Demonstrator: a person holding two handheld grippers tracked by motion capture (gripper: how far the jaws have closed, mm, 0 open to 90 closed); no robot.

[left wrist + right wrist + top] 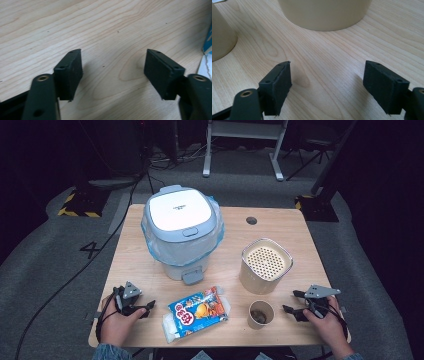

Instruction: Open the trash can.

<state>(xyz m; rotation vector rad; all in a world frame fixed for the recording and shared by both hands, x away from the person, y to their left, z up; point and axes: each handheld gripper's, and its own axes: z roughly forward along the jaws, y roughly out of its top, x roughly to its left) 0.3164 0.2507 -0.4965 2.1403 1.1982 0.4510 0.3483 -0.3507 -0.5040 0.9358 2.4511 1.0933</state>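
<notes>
Left gripper [148,308], jaws wide, empty, at the snack packet's [197,313] nine o'clock. Right gripper [291,302], jaws wide, empty, at the paper cup's [261,314] three o'clock.

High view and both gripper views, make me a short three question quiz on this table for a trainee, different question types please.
1. True or false: the lid of the pedal bin is shut.
2. Multiple choice: what lies nearest the left gripper? A) the paper cup B) the snack packet C) the perforated-top container
3. Short answer: is anything between the pads of the right gripper?

Key
1. True; the white lid lies flat on the bin.
2. B; the packet lies just beside it on the table.
3. No; its jaws stand open over bare wood, as do the left gripper's.
</notes>
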